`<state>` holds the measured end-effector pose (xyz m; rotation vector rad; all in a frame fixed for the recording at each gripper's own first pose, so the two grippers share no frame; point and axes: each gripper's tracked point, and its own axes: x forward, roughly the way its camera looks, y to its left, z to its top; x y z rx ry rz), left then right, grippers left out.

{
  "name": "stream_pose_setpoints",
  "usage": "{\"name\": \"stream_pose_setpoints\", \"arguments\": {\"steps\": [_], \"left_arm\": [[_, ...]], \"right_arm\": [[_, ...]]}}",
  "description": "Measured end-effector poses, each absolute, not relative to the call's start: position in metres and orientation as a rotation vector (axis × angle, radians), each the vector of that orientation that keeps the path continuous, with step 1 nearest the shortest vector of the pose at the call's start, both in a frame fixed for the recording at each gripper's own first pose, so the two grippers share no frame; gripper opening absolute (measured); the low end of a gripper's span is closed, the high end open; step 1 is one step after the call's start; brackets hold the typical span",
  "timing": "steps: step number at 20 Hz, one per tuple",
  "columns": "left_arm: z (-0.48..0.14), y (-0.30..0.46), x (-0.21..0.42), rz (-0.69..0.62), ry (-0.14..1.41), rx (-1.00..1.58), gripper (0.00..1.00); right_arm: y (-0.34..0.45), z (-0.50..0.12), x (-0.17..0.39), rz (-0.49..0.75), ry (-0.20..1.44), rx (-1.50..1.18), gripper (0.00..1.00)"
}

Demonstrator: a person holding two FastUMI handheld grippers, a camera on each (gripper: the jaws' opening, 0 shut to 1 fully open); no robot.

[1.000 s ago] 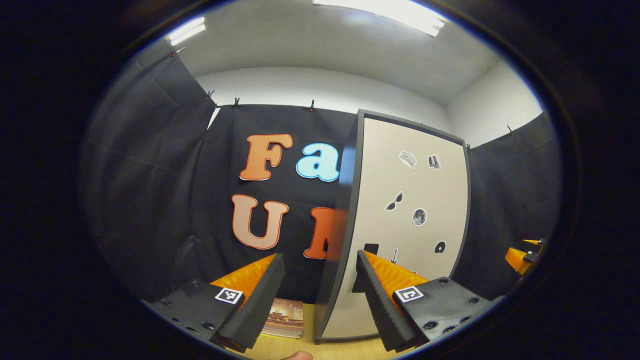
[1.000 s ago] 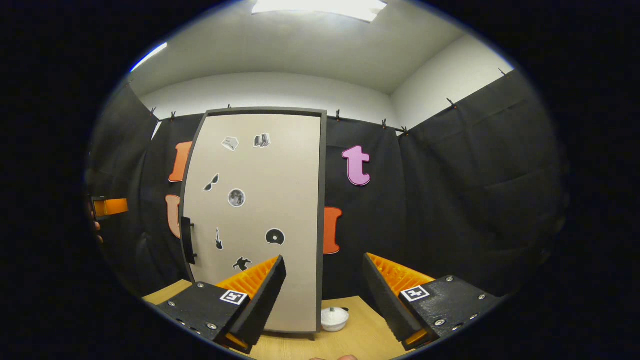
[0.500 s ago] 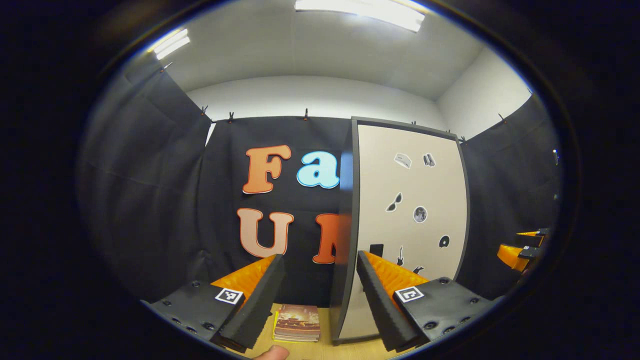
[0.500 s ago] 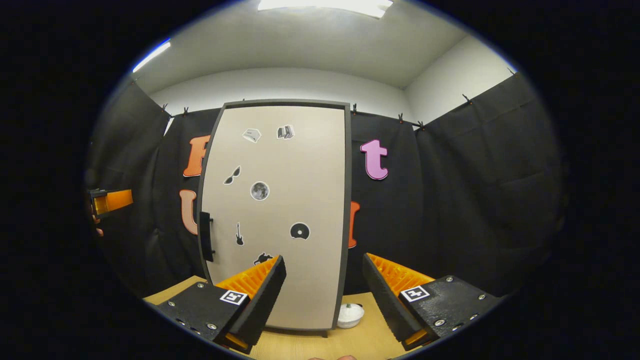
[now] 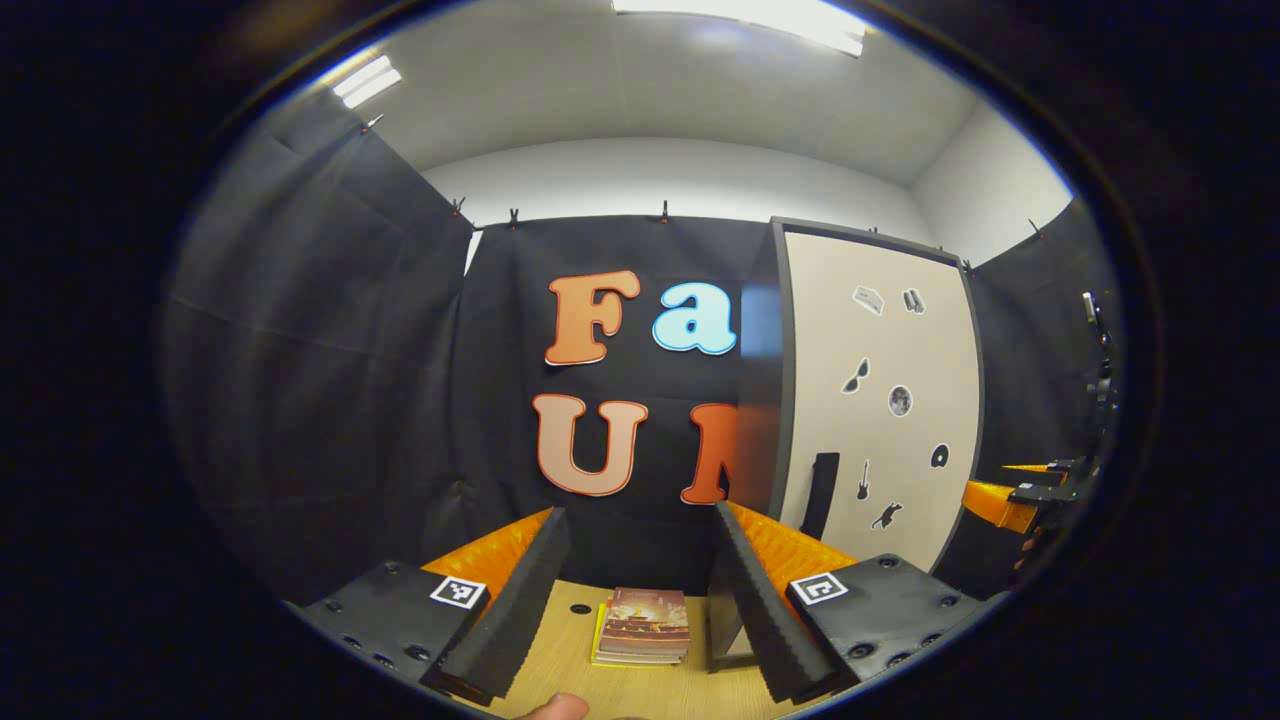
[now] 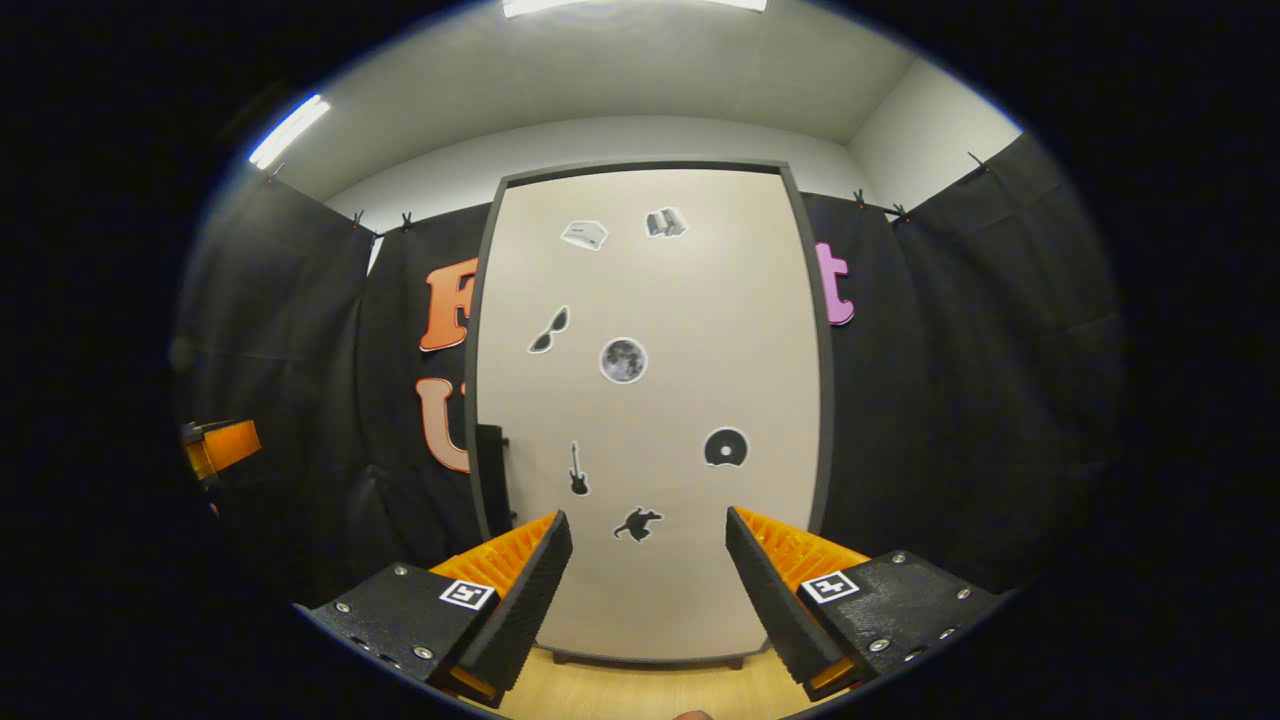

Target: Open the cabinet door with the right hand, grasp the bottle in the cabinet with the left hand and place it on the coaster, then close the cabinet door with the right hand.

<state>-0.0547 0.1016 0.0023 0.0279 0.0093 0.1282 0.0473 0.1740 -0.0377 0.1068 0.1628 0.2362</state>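
A tall cabinet with a beige door [image 6: 650,400] and dark frame stands straight ahead in the right gripper view, its door closed; several small stickers dot it. Its black handle [image 6: 490,465] sits on the door's left edge. My right gripper [image 6: 648,560] is open and empty, a short way in front of the door's lower part. In the left gripper view the cabinet [image 5: 880,400] stands to the right, handle [image 5: 822,482] visible. My left gripper [image 5: 635,565] is open and empty over the table. The right gripper [image 5: 1020,495] shows at the far right there. The bottle is hidden.
A small stack of books [image 5: 645,625] lies on the light wooden table [image 5: 570,660] between my left fingers, left of the cabinet. The left gripper's orange part [image 6: 215,447] appears at the left edge of the right gripper view. Black cloth walls close in the booth.
My right gripper has moved closer to the cabinet and now faces its door squarely; the white bowl beside it has left view. The left gripper has swung left, away from the cabinet.
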Motion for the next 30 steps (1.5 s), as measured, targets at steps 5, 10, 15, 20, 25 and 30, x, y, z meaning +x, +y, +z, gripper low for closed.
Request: {"name": "stream_pose_setpoints", "arguments": {"steps": [5, 10, 15, 20, 25, 30], "left_arm": [[-0.010, 0.147, -0.073, 0.182, 0.040, 0.069, 0.93], [-0.021, 0.199, -0.087, 0.271, 0.054, 0.101, 0.95], [-0.036, 0.247, -0.094, 0.350, 0.080, 0.116, 0.95], [-0.048, 0.258, -0.096, 0.357, 0.093, 0.098, 0.96], [-0.051, 0.261, -0.097, 0.365, 0.082, 0.090, 0.96], [-0.069, 0.261, -0.104, 0.380, 0.079, 0.057, 0.95]], "right_arm": [[0.253, -0.057, 0.072, 0.311, 0.235, 0.142, 0.95], [0.305, -0.076, 0.103, 0.329, 0.262, 0.062, 0.96], [0.323, -0.096, 0.137, 0.271, 0.296, 0.019, 0.87], [0.329, -0.102, 0.157, 0.236, 0.322, 0.020, 0.74], [0.331, -0.107, 0.164, 0.207, 0.355, 0.065, 0.46], [0.331, -0.106, 0.159, 0.269, 0.384, 0.106, 0.23]]}}
